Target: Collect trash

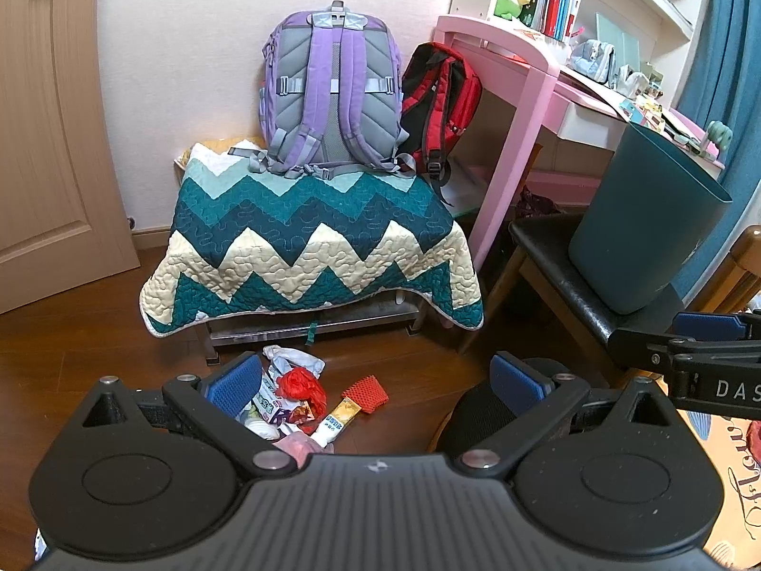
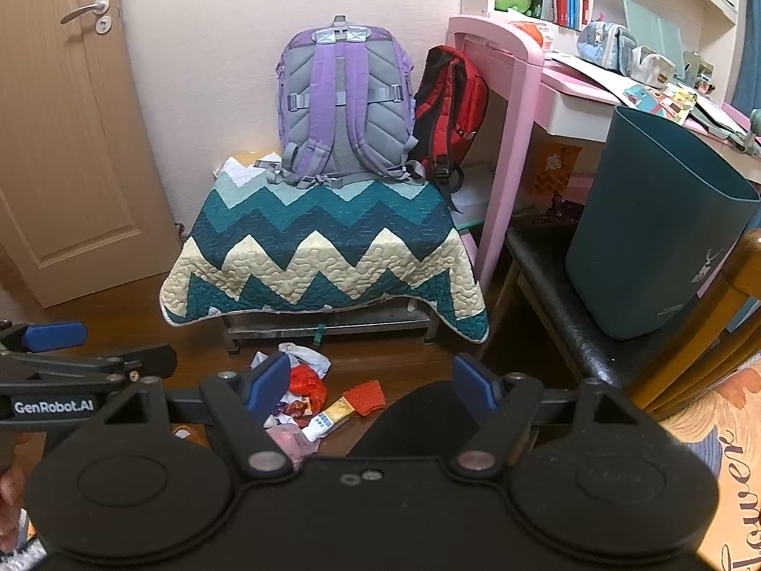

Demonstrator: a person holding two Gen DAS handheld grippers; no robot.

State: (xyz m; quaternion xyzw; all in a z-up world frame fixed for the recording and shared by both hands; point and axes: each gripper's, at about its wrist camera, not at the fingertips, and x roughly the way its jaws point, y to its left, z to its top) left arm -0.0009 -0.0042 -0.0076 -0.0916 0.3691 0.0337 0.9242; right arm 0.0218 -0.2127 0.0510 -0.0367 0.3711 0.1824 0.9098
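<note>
Left gripper and right gripper both spread wide, holding nothing, above the floor. Trash pile lies before the quilt-covered bench; teal wastebasket stands on the black chair seat.

Quilted cloth blanket; matt plastic bin; glossy wood floor; crumpled wrappers.

Two backpacks stand on the quilt — one purple, one red. There is one quilt, one teal bin on one black-seated chair, one door and one pink worktop. On the floor lies one heap of trash — in it one red netting piece, one yellow-and-white wrapper, one crumpled red piece and one white wad can be counted; the rest cannot be told apart.
</note>
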